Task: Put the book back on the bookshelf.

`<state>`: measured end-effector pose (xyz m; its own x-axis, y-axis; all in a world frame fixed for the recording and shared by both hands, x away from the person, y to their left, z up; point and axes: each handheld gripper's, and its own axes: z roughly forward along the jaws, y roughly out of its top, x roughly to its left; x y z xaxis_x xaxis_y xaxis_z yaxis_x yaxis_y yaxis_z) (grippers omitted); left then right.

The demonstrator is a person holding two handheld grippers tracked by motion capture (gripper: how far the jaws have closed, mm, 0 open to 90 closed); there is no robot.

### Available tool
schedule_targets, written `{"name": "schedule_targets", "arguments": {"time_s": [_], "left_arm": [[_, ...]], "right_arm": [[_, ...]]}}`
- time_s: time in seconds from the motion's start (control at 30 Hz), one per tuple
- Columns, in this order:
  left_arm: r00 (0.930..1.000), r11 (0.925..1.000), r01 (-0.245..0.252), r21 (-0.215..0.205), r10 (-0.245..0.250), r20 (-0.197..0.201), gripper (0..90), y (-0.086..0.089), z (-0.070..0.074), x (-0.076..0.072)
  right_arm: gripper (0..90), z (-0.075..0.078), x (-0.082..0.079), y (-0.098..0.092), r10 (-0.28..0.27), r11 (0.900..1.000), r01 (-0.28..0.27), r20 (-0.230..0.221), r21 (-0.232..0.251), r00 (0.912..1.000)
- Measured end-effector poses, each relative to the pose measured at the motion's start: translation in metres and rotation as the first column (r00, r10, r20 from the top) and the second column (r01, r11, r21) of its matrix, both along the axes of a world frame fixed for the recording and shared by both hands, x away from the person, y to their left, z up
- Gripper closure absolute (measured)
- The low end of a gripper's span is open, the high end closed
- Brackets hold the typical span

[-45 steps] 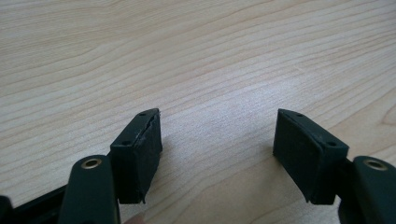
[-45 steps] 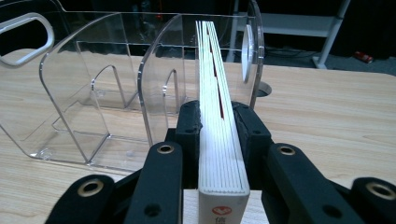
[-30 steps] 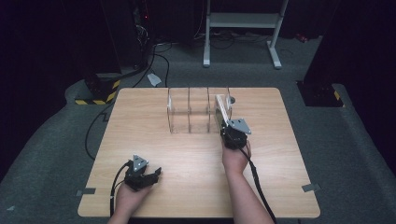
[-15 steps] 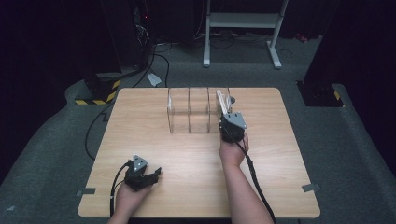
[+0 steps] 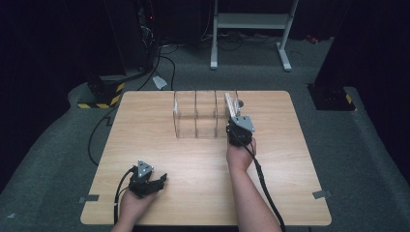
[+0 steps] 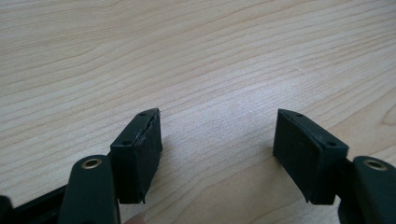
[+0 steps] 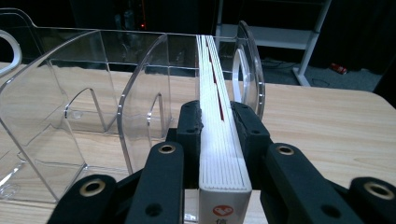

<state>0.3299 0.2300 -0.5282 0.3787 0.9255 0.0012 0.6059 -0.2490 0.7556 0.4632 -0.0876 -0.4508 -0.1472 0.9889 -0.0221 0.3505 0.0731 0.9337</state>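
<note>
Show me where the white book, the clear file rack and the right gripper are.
white book point(image 7: 223, 154): right gripper view, on its page edges.
clear file rack point(image 7: 140, 116): right gripper view, on a curved divider.
right gripper point(image 7: 223, 122): right gripper view, between its fingertips.

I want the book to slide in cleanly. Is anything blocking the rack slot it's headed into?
Nothing visible blocks it. The right gripper is shut on the white book, which points into the rightmost slot of the clear rack, between a divider and the end wall; the slot looks empty.

Lab: dark room, cables point(image 5: 159, 63), equipment stand point(image 5: 251, 21).
</note>
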Motion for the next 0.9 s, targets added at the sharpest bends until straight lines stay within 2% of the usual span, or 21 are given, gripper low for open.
{"name": "schedule_targets", "arguments": {"time_s": [0.1,0.23,0.43,0.5,0.63,0.9], "left_arm": [[1.0,1.0,-0.001,-0.001,0.001,-0.001,32.6,0.0,0.0,0.0],[1.0,1.0,0.003,0.006,-0.003,0.001,32.6,0.0,0.0,0.0],[1.0,1.0,0.003,0.002,-0.003,-0.002,32.8,0.0,0.0,0.0],[1.0,1.0,0.002,0.002,-0.002,-0.001,32.8,0.0,0.0,0.0],[1.0,1.0,0.002,0.002,-0.002,0.0,32.9,0.0,0.0,-0.001],[1.0,1.0,0.005,0.004,-0.005,-0.003,32.9,0.0,0.0,-0.001]], "right_arm": [[72.9,-0.003,-0.001,-0.001,0.006,1.0,-0.005,-0.014,0.011,0.9999],[71.1,-0.005,-0.003,-0.003,0.007,1.0,-0.007,-0.009,0.026,0.9999],[57.8,-0.005,-0.006,-0.009,0.042,0.997,-0.039,-0.041,0.068,0.9983],[56.0,-0.006,-0.01,-0.012,0.058,0.995,-0.054,-0.046,0.08,0.9973],[55.1,-0.009,-0.021,-0.021,0.08,0.992,-0.073,-0.059,0.101,0.9951],[54.2,-0.012,-0.032,-0.028,0.129,0.982,-0.119,-0.055,0.145,0.9902]]}}
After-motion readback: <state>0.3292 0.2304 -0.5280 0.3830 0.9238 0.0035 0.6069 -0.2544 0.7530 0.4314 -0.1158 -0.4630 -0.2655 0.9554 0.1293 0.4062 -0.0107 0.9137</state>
